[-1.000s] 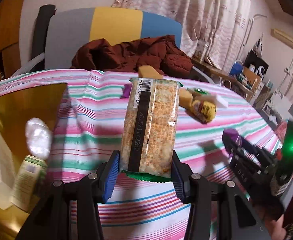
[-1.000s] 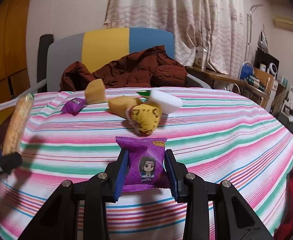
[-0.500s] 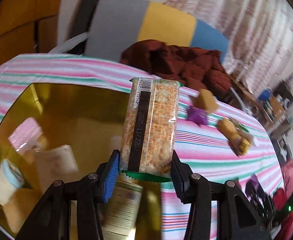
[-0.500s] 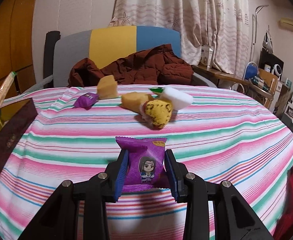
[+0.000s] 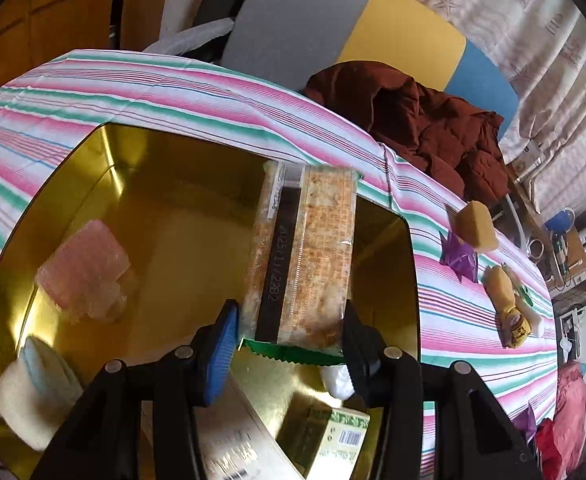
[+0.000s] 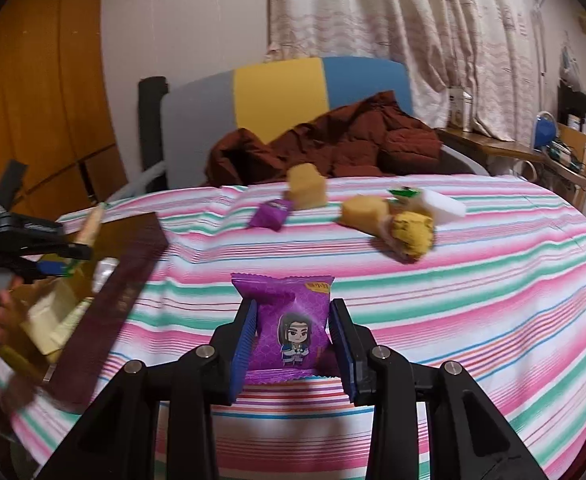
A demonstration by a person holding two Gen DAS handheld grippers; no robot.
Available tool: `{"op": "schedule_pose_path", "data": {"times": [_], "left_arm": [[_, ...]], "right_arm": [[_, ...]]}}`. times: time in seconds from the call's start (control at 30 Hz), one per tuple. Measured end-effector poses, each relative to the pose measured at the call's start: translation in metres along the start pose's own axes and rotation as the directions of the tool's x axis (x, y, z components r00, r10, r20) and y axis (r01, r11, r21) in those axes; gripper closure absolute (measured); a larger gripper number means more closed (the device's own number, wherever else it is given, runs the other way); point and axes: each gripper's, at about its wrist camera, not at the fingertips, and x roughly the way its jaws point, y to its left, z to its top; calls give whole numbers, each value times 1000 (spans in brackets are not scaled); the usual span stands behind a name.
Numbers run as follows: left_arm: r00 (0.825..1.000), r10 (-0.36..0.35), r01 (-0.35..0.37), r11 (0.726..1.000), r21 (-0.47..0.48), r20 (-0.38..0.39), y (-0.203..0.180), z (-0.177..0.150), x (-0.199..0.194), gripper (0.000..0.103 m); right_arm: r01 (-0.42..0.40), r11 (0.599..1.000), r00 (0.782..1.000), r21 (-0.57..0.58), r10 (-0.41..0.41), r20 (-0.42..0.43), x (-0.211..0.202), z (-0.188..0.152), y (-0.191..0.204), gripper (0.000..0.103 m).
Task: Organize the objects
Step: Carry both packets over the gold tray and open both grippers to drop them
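My left gripper (image 5: 289,336) is shut on a long clear cracker pack (image 5: 305,252) and holds it over the gold tin box (image 5: 165,208). The tin holds a pink wrapped block (image 5: 83,270), a white and blue packet (image 5: 33,392) and a green and white carton (image 5: 333,440). My right gripper (image 6: 293,344) is shut on a purple snack pouch (image 6: 289,328) with a cartoon figure, above the striped tablecloth (image 6: 473,280). The left gripper (image 6: 49,260) and the tin's dark wall (image 6: 113,304) show at the left of the right wrist view.
On the cloth lie a yellow sponge block (image 6: 307,184), a small purple packet (image 6: 271,216), a yellow wrapped cake (image 6: 409,232) and a white block (image 6: 441,206). A brown jacket (image 6: 333,144) lies on the chair behind the table. These also show in the left wrist view (image 5: 477,228).
My left gripper has moved left and down over the gold tin with the cracker pack. My right gripper has kept the purple pouch and shifted slightly, turning toward the tin.
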Motion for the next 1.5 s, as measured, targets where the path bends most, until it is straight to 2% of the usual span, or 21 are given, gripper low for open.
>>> {"op": "schedule_pose_path", "data": {"times": [0.17,0.27,0.43,0.6,0.73,0.9,1.13,1.37,1.5], "left_arm": [[1000,12,-12,999,-32,-23,10,7,6,46],[1000,-12,11,998,-59,-12,14,5,0,41],[993,5,-2,1000,-30,117,13,-5,-33,40],[966,55,-62,998,21,253,10,-29,-63,39],[952,62,-82,995,55,300,7,-50,-74,39],[946,65,-101,990,100,318,5,-74,-79,39],[951,59,-104,986,133,304,7,-93,-79,39],[951,68,-110,986,125,302,17,-99,-82,39],[950,76,-121,984,133,301,17,-100,-83,39]], "right_arm": [[-48,998,999,-37,49,10,-7,3,23,66],[-72,996,997,-61,73,10,-10,3,36,66],[-116,989,993,-96,116,-5,-9,3,56,66],[-181,980,983,-87,179,-35,-2,7,73,66],[-240,967,970,-81,236,-59,5,16,89,65],[-291,950,955,-112,281,-97,29,36,111,66],[-325,930,942,-170,303,-144,70,62,144,65],[-294,928,948,-228,254,-191,115,76,168,65],[-242,940,961,-242,197,-196,135,81,175,61]]}}
